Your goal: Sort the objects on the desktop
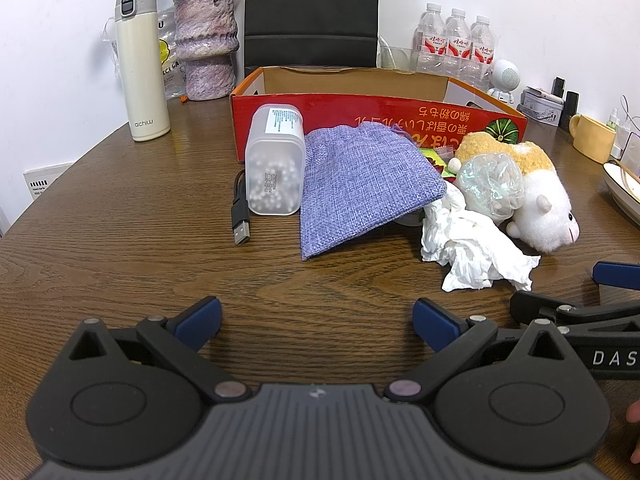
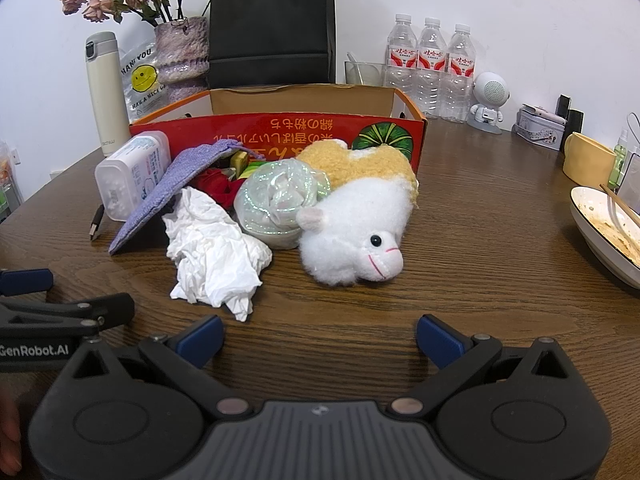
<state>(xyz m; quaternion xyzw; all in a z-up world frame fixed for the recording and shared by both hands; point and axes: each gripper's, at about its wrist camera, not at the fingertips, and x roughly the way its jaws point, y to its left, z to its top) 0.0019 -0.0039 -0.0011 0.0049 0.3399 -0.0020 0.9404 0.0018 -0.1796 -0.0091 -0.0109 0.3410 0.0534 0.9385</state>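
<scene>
My left gripper (image 1: 316,322) hangs over bare table (image 1: 120,208) at the near edge, jaws spread wide with nothing between them. My right gripper (image 2: 320,338) sits just to its right, jaws likewise spread wide and empty, angled down at the wood. The items to sort lie in a cluster beyond both grippers, in front of the red box (image 1: 376,120), which stands open at the far side with its printed wall facing me. From left to right: a black USB cable (image 1: 241,224) lies on the table, partly under the frosted tub (image 1: 276,160), which lies on its side with small white balls visible inside. The purple pouch (image 1: 360,184) touches the tub's right side and slopes up over things I cannot make out fully. The crumpled tissue (image 2: 214,256) lies nearest the grippers, touching the pouch's near edge. Behind the tissue sits the clear iridescent wrap (image 2: 276,204), bunched and resting against the plush (image 2: 360,224). The plush lies on its side, white face toward the near right, tan back toward the box. Far left stands a white flask (image 1: 140,64), upright, with a vase (image 1: 206,44) beside it. Three bottles (image 2: 430,64) stand far right of the box.
</scene>
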